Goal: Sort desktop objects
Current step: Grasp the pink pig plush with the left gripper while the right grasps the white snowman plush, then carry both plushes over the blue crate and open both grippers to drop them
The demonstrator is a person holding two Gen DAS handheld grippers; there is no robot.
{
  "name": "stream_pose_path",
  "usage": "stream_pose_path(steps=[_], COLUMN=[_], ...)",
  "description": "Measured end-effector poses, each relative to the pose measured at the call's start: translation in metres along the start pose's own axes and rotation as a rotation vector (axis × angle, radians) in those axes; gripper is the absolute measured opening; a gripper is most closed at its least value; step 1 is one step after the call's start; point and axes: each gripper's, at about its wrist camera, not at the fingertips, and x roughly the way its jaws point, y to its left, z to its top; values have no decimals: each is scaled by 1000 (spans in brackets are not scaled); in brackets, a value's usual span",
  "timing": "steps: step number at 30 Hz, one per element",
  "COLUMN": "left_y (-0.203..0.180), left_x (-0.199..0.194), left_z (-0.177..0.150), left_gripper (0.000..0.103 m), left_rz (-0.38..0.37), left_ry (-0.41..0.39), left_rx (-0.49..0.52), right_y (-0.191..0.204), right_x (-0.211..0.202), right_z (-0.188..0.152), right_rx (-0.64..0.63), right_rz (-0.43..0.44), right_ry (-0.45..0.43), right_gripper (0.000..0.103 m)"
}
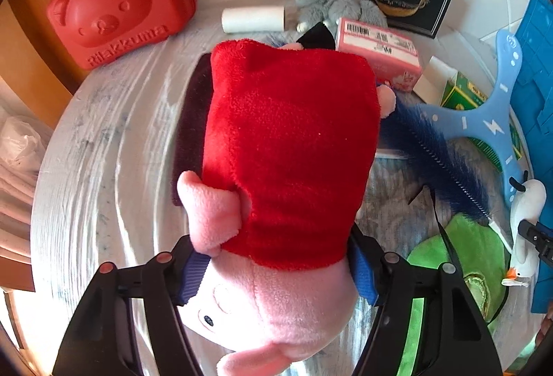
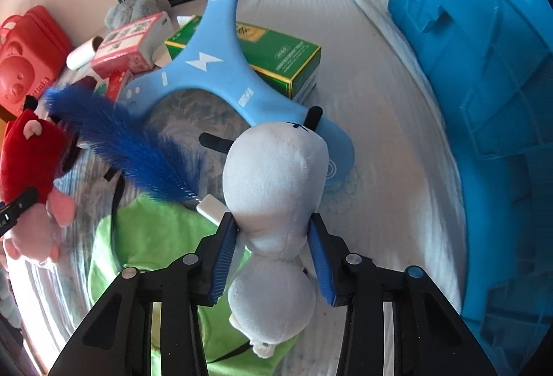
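The right gripper point(image 2: 274, 258) is seen clamped on the narrow waist of a white plush toy point(image 2: 276, 175), whose long axis runs straight ahead along the fingers, head outward. Just beside it to the right, the wall of a blue crate point(image 2: 466, 65) is seen; of the two hands, this one is judged the nearer to it, so a short carry rightward is likely called for. The left gripper point(image 1: 276, 275) is seen closed on a pink pig plush in a red dress point(image 1: 290, 148), at the neck, the body likewise pointing away along the fingers. From there the crate point(image 1: 532, 65) lies well apart, across a blue boomerang point(image 1: 484, 120) and a blue feather wand point(image 1: 435, 154) on the surface point(image 1: 103, 134).
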Motion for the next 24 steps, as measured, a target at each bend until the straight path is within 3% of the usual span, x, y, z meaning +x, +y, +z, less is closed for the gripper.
stream_pose_path(steps=[9,24], left_y=[13,7], left_x=[-60,-181], left_z=[-8,-45], left_gripper=[69,69], left_rz=[-4,-74], left_ry=[-135,-391], left_rx=[-20,7], right_y=[18,40], right_x=[-55,-216], right_z=[-1,-36], right_rx=[-38,-148], right_rz=[26,36], right_ry=[-127,-466], right_gripper=[41,41])
